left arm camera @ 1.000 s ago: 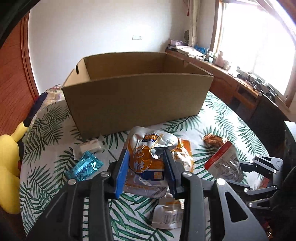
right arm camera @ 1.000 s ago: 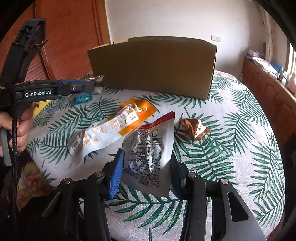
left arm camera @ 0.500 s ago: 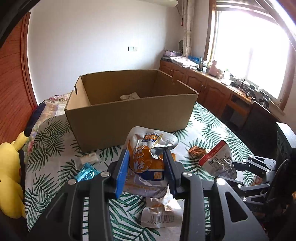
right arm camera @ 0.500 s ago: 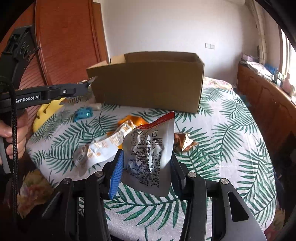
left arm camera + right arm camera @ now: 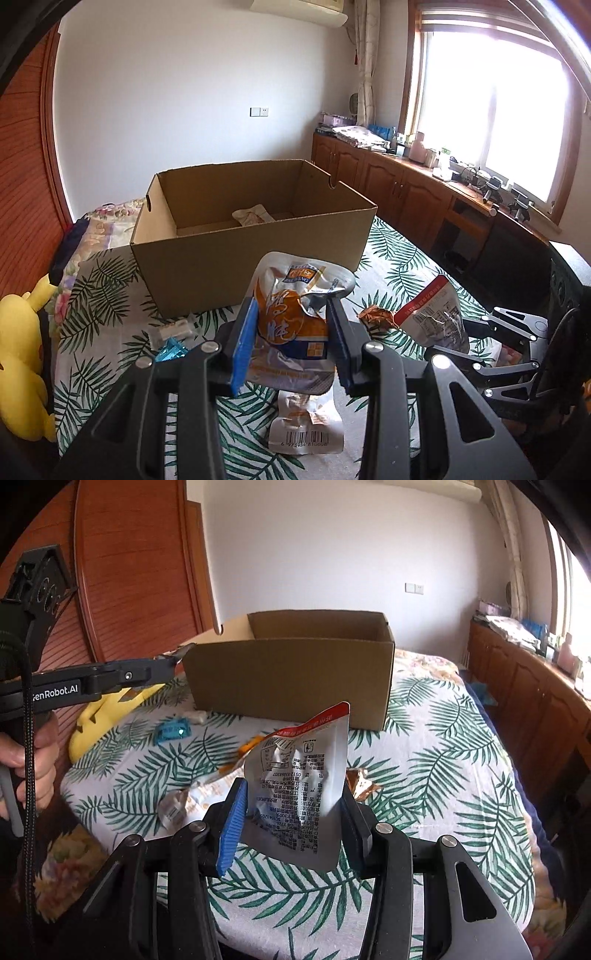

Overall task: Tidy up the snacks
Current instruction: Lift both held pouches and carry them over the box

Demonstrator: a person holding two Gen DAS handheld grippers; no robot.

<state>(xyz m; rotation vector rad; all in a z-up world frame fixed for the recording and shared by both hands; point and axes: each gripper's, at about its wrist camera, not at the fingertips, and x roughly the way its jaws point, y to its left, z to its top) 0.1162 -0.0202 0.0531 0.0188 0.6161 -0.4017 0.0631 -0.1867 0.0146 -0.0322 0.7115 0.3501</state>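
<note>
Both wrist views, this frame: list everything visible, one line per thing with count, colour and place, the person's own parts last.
cardboard box: 1, brown, open, at the far side of the table.
pale packet: 1, whitish, inside the box.
orange-and-silver pouch: 1, held by the left gripper.
red-topped silver pouch: 1, held by the right gripper.
orange-and-white packet: 1, lying flat on the table.
gold foil wrapper: 1, on the table beside the silver pouch.
blue packet: 1, on the table near the box.
small clear packet: 1, in front of the box.
plush toy: 1, yellow, at the table's left edge.
tablecloth: 1, white with green leaves.
left gripper: black, closed on its pouch.
right gripper: black, closed on its pouch.
hand: 1, on the left gripper's handle.
</note>
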